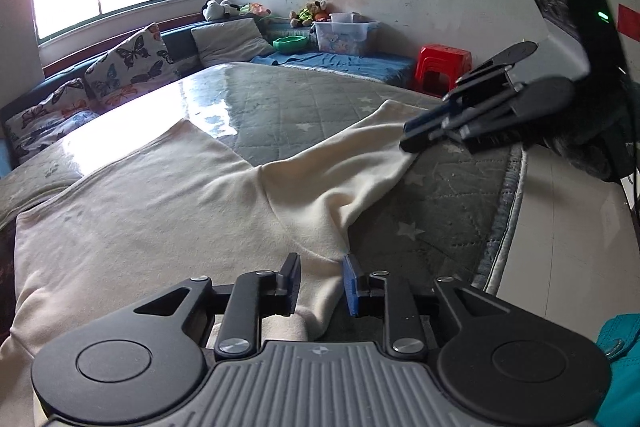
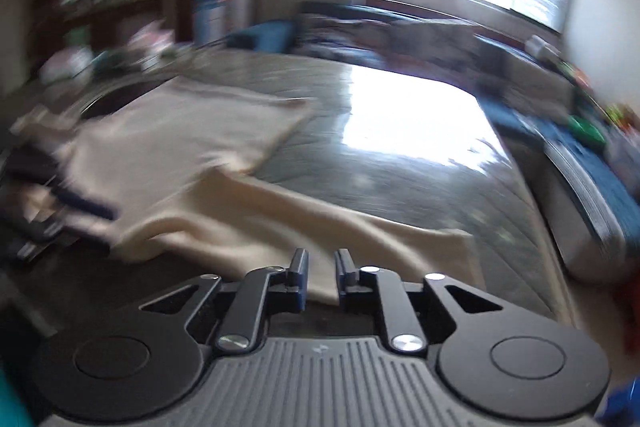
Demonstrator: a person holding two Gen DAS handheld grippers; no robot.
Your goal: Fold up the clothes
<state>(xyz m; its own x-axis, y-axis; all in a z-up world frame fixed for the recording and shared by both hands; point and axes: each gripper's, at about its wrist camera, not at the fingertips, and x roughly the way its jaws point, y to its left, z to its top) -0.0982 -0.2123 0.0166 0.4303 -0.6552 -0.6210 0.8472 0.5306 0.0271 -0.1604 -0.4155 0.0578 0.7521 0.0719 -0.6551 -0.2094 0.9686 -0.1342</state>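
One mattress (image 1: 280, 107) is carrying a cream garment (image 1: 160, 211), lying spread. Left gripper (image 1: 320, 283) jaws are standing slightly apart around the garment's edge fold; right gripper (image 2: 321, 275) jaws are gaping narrowly over its sleeve end.

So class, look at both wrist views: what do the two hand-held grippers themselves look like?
The left hand-held gripper and right hand-held gripper match: ribbed grey body, black linkage arms with round discs and silver screws, black fingers with blue pads. Seen from the left, the right one carries a black box with a green light. Teal fabric shows at both frames' edges.
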